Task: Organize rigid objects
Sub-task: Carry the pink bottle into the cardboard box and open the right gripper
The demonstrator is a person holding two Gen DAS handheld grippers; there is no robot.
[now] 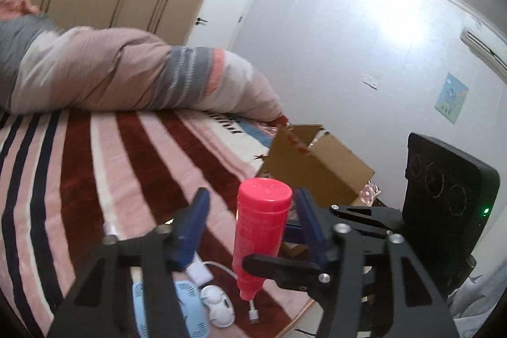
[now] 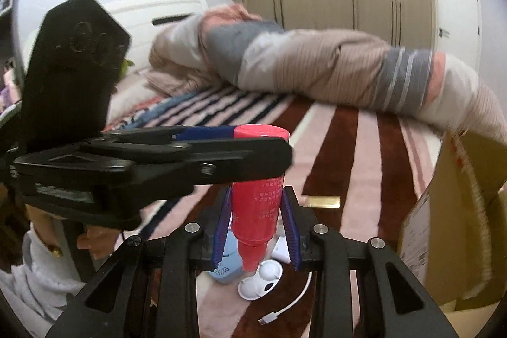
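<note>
Left wrist view
bottle: a red tube-like bottle (image 1: 261,230), broad flat cap end up, narrow end down, held in the air above the bed (image 1: 95,163).
left gripper: the left gripper (image 1: 252,201) has its blue fingers (image 1: 196,217) spread either side of the bottle; there is a clear gap on the left side, while contact on the right side cannot be told.
right gripper: the right gripper (image 1: 272,268) comes in from the right, its black finger crossing in front of the bottle low down.
box: an open cardboard box (image 1: 317,167) stands beyond the bottle at the bed's edge, well apart.
clutter: a white case (image 1: 218,303), a blue item (image 1: 190,312) and a cable plug (image 1: 253,311) lie on the blanket below.

Right wrist view
right grip: the right gripper (image 2: 258,220) has its jaws pinching the bottle (image 2: 256,211) on the lower body, just above the narrow neck.
left gripper here: the left gripper (image 2: 253,144) reaches across from the left at the bottle's upper part; whether it grips cannot be told from here.
box here: the box (image 2: 450,227) is near, at the right.

Handling
weight: probably light.
stiffness: rigid-looking plastic that may give a little under squeeze.
surface: smooth and tapered, so likely to slide downward or pivot in a narrow pinch.
hold: best taken across the wider mid-body, below the cap, not on the neck.
</note>
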